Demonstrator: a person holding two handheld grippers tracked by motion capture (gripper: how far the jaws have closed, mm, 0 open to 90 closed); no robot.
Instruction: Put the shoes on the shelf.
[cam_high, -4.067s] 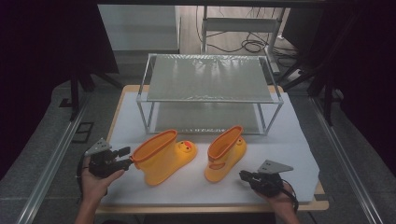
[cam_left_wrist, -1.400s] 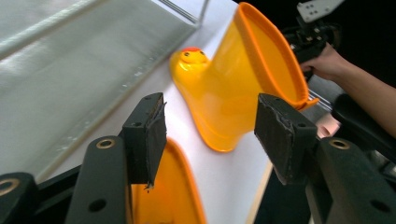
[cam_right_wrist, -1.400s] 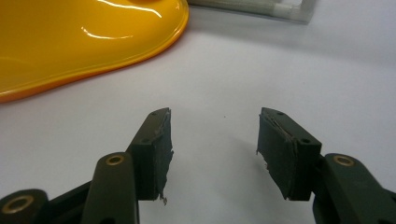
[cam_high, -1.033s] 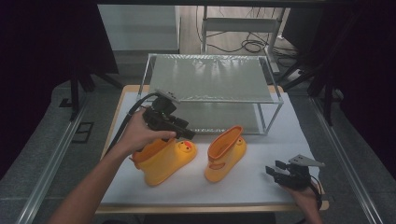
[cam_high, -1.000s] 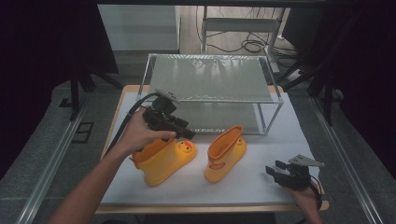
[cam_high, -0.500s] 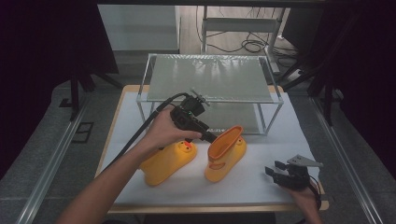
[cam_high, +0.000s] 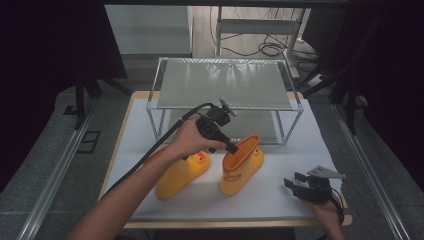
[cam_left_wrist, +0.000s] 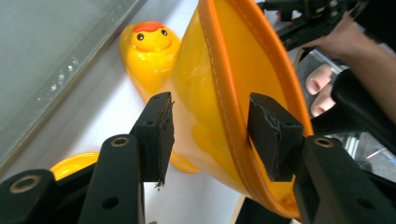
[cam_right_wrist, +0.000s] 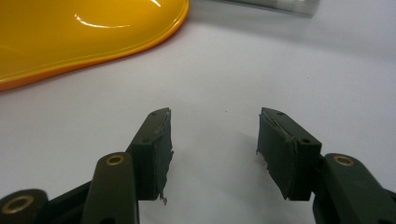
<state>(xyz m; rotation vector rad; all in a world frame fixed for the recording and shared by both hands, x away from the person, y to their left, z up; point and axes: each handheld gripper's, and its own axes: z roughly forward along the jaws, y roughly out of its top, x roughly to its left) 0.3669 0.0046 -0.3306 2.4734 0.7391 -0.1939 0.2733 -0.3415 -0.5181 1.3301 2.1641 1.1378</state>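
Note:
Two yellow rubber boots with duck faces lie on the white mat. The left boot (cam_high: 182, 172) lies on its side under my left forearm. The right boot (cam_high: 242, 167) has its orange-rimmed opening turned toward the rack. My left gripper (cam_high: 231, 147) reaches down at that opening. In the left gripper view the rim wall (cam_left_wrist: 224, 70) passes between the jaws of my left gripper (cam_left_wrist: 210, 130), one pad inside the shaft, one outside with a gap showing. The jaws have just been closing. My right gripper (cam_high: 292, 184) rests open near the front right corner, nothing between its jaws (cam_right_wrist: 212, 149).
A metal-framed rack with a glass shelf (cam_high: 225, 82) stands at the back of the table, just behind the boots. The white mat (cam_high: 280, 200) is bare in front of the right boot. A black cable trails from the left gripper along my forearm.
My left hand has moved right, from above the left boot to the right boot's opening, and its jaws now straddle the rim. The right gripper has stayed where it was.

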